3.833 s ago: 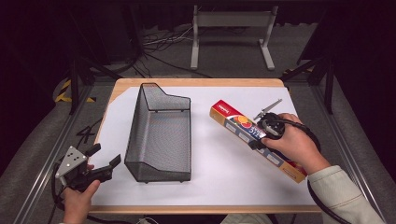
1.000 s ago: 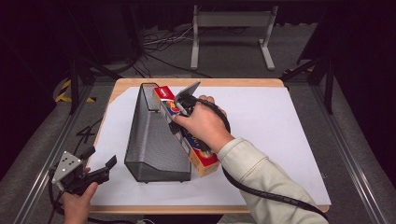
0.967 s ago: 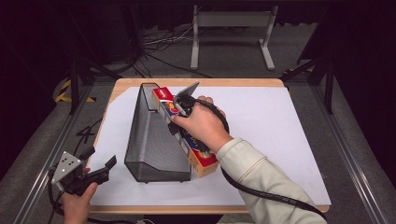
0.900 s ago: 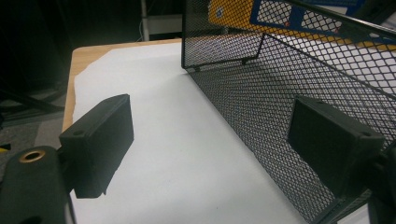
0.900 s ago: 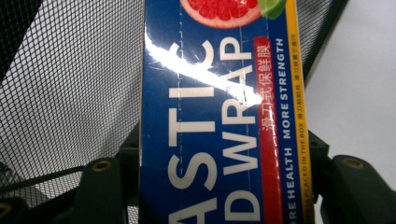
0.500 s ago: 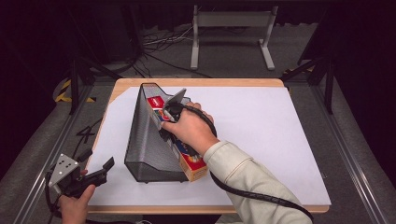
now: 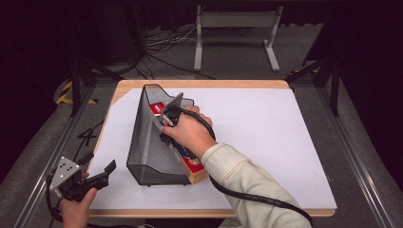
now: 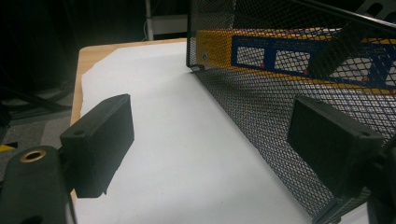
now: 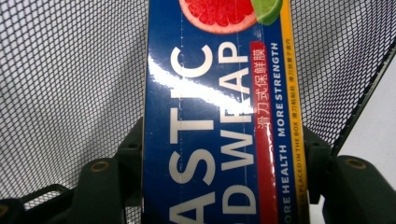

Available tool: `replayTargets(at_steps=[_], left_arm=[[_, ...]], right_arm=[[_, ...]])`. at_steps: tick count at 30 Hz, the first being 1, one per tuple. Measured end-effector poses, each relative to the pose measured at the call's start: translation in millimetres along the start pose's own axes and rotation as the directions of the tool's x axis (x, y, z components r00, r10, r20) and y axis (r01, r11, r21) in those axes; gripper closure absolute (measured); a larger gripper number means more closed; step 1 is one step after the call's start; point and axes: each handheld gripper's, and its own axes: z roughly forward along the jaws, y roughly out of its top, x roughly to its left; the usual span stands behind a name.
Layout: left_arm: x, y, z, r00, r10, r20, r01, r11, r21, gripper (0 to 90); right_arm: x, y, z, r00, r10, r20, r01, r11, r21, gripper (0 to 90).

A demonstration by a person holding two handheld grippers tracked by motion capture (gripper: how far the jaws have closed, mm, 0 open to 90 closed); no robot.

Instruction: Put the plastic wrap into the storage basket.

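Cardboard box of plastic wrap (image 7: 183, 154) lies slanted at centre left of the high view, its far end already inside the black mesh file holder (image 7: 147, 152), its near end poking out over the holder's low front edge onto the white sheet covering the table (image 7: 266, 142). Your right gripper (image 7: 167, 124) is clamped across the box about midway along; in the right gripper view the two jaws press on its long edges, with the blue printed face (image 9: 219, 140) between them and mesh behind.

Your left gripper (image 7: 97, 178) sits at the lower left of the high view, near the holder but apart from it, jaws wide with nothing between them; its own view looks along the holder's side wall (image 8: 280, 121), the box showing through the mesh.

Expect the box to be light, long and stiff, with a glossy face that could slip, so a hold on the narrow edges near the middle keeps it from tipping. The thin card may dent if you squeeze hard.

Your right hand (image 7: 187, 135) covers the jaws from above, and the far end of the box is half lost behind mesh, so you cannot tell whether it has reached the bottom
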Motion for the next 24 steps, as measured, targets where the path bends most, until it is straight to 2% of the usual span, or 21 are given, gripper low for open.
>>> replayTargets(at_steps=[15,24], left_arm=[[-0.2,0.8,-1.2,1.0,0.003,0.003,-0.003,0.9999,-0.012,15.6],[-1.9,1.1,0.0,1.0,0.008,0.004,-0.008,0.9999,-0.01,15.6]], right_arm=[[9.0,5.6,2.3,0.9988,-0.02,0.046,0.019,1.0,0.02,38.7],[6.2,5.7,3.1,0.9977,-0.053,0.043,0.053,0.999,0.007,37.0]])
